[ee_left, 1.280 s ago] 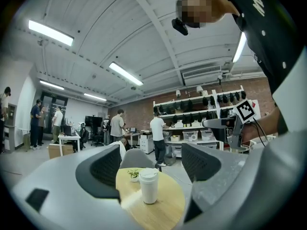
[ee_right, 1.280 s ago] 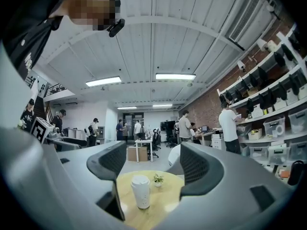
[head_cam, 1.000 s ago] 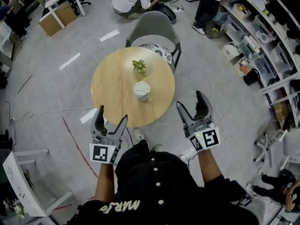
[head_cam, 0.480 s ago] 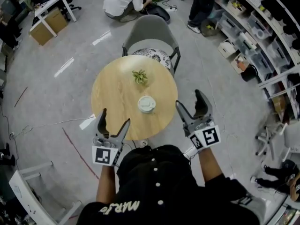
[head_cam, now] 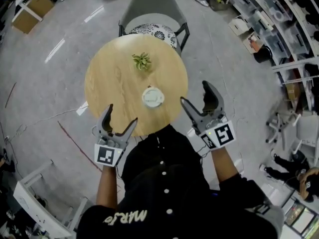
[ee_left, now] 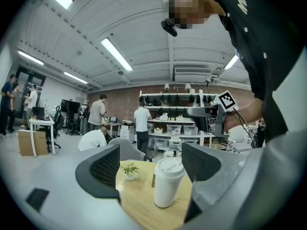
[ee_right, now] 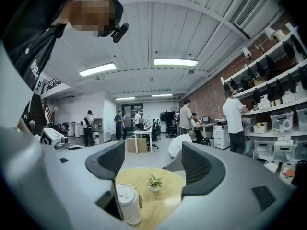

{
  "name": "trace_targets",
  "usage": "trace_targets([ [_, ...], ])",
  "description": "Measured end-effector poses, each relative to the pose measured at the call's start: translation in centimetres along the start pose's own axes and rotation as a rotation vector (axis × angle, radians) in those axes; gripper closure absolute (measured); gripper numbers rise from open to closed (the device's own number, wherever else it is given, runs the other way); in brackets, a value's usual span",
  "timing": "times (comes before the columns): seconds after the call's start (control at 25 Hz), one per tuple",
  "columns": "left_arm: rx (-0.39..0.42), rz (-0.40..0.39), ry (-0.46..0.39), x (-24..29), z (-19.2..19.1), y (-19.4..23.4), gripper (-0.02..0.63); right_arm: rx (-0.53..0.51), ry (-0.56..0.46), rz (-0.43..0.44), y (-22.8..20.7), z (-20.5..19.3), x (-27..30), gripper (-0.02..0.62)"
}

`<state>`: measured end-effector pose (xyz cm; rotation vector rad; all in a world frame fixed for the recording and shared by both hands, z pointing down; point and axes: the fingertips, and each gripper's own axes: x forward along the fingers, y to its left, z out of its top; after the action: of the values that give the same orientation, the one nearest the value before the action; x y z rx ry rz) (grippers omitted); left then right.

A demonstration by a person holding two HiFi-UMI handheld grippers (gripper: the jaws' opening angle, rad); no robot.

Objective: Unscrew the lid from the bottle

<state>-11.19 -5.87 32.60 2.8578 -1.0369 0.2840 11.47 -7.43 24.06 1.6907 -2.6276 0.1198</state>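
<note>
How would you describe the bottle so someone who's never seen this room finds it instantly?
Find the round wooden table by the grey chair. On its near half stands the bottle: white, cup-shaped, with a white lid, unlike the small green plant behind it.

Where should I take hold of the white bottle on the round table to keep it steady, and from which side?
Probably the white bottle's round body, below the lid, coming level from the table's near edge with the left hand-held gripper. It stands upright, apart from the plant, so open jaws fit around it and the lid stays free.
</note>
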Motion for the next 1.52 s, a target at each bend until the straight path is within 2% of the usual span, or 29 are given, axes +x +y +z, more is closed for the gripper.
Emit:
trace_targets([
  [0.12, 0.005, -0.062, 0.067, 1.4, -2.8, -1.0, 0.221, 0.011, 0.019, 0.062, 0.3, -1.4, 1.4, 0.224],
  [0.24, -0.034, -0.095, 0.120, 3.3, -5.6, -1.5, 0.221, 0.008, 0.051, 0.142, 1.0, -3.1, 2.9, 0.215],
  [0.48, -0.058, -0.153, 0.143, 7.3, -10.9, -1.6, 0.221, -0.042, 0.213, 0.350, 4.0, -8.7, 5.4, 0.178],
  [0.64, -0.025, -0.202, 0.142, 10.5, -14.6, -2.0, 0.221, -0.096, 0.288, 0.475, 5.4, -12.4, 6.6, 0.150],
  [0.76, 0.040, -0.262, 0.162, 12.2, -17.3, -2.9, 0.221, -0.158, 0.290, 0.551, 6.4, -14.6, 7.3, 0.137],
  [0.84, 0.085, -0.291, 0.195, 13.3, -19.1, -3.2, 0.221, -0.163, 0.294, 0.575, 6.8, -16.1, 7.8, 0.133],
  [1.0, 0.065, -0.305, 0.218, 15.0, -21.4, -3.4, 0.218, -0.148, 0.298, 0.609, 7.6, -18.1, 8.6, 0.132],
  [1.28, 0.107, -0.361, 0.234, 17.7, -23.2, -4.7, 0.199, -0.135, 0.301, 0.660, 8.1, -20.5, 9.6, 0.126],
  [1.4, 0.120, -0.350, 0.234, 18.8, -23.7, -4.9, 0.199, -0.132, 0.303, 0.677, 8.4, -21.3, 9.8, 0.124],
  [1.44, 0.120, -0.338, 0.231, 19.0, -23.9, -4.7, 0.207, -0.133, 0.303, 0.680, 8.4, -21.4, 9.9, 0.124],
  [1.48, 0.120, -0.328, 0.225, 19.1, -23.9, -4.5, 0.244, -0.135, 0.304, 0.680, 8.5, -21.6, 10.0, 0.124],
  [1.52, 0.120, -0.323, 0.219, 19.2, -24.0, -4.4, 0.244, -0.136, 0.304, 0.677, 8.5, -21.7, 10.2, 0.124],
])
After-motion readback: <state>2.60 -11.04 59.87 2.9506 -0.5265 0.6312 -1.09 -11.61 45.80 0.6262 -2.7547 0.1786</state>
